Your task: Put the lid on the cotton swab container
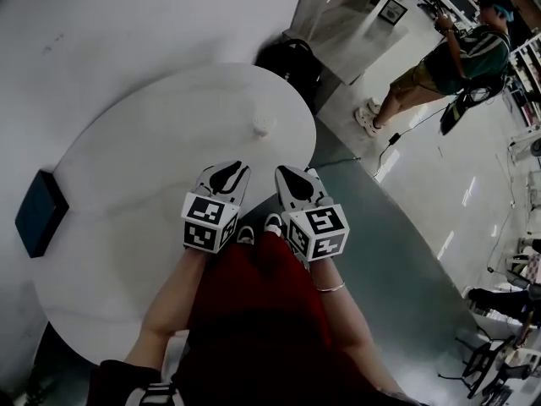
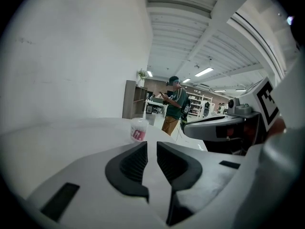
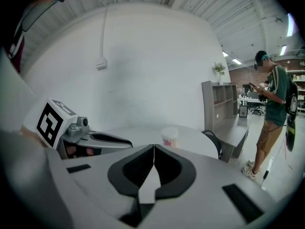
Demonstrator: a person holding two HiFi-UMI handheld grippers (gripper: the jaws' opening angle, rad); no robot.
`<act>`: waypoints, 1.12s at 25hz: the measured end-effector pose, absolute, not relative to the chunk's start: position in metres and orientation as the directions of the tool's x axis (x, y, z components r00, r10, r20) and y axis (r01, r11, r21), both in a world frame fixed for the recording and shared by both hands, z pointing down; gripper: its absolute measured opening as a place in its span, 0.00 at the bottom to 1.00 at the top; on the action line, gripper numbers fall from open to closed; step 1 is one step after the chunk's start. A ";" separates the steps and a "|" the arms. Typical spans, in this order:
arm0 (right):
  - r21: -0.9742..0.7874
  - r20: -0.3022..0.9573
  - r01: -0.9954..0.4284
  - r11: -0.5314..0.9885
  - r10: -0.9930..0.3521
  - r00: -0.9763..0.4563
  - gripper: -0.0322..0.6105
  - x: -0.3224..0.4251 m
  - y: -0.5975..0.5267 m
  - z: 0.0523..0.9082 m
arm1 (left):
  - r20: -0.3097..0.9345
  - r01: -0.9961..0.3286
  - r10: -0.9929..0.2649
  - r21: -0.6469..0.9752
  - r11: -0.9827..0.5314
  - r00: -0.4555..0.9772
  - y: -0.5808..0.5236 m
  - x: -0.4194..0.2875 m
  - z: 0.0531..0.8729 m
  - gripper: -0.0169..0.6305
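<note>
**Head view with both gripper views: start of lid placement.** The cotton swab container [image 1: 264, 125] is seen standing upright on the round white surface [image 1: 127, 142], just above the centre of the head view and near the surface's far edge. It is apart from both grippers. In the left gripper view it is shown as a small clear cup with a pink label. In the right gripper view white swab tips are visible at its top. No lid can be made out in any view.

The left gripper [image 1: 226, 174] and the right gripper [image 1: 292, 180] are held side by side at lower centre, over the near edge of the surface. The left fingers [image 2: 133, 163] are parted by a narrow gap and hold nothing. The right fingers [image 3: 138, 168] are clenched together, also on nothing.

A dark flat box [image 1: 38, 212] lies at the left edge of the surface, well apart from the container. A person [image 1: 456, 53] is seen standing at upper right.

The container is judged light, thin-walled and smooth, so it is likely to slide or tip if pushed from one side. It is best steadied low on its wall, with light pressure. A lid of this kind is expected to be thin and springy, and is best taken by opposite points of its rim and kept level.
</note>
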State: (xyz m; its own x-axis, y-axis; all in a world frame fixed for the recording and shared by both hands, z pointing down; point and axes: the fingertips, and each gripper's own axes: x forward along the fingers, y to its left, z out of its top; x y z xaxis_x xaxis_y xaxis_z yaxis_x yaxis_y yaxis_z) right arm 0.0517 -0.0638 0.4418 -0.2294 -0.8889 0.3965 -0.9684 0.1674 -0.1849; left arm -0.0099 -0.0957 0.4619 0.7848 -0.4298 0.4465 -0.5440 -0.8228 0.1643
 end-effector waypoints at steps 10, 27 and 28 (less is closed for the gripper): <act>-0.194 0.382 -0.968 0.158 -0.897 -0.223 0.07 0.059 -0.047 0.439 | 0.437 -0.563 -0.460 0.139 -0.814 0.773 -0.086 -0.012 0.447 0.08; -0.173 0.358 -0.959 0.226 -0.892 -0.275 0.07 0.051 -0.007 0.427 | 0.418 -0.627 -0.539 0.099 -0.773 0.731 -0.054 -0.029 0.421 0.08; -0.171 0.359 -0.958 0.230 -0.891 -0.278 0.07 0.050 -0.004 0.426 | 0.419 -0.629 -0.542 0.096 -0.771 0.728 -0.052 -0.031 0.420 0.08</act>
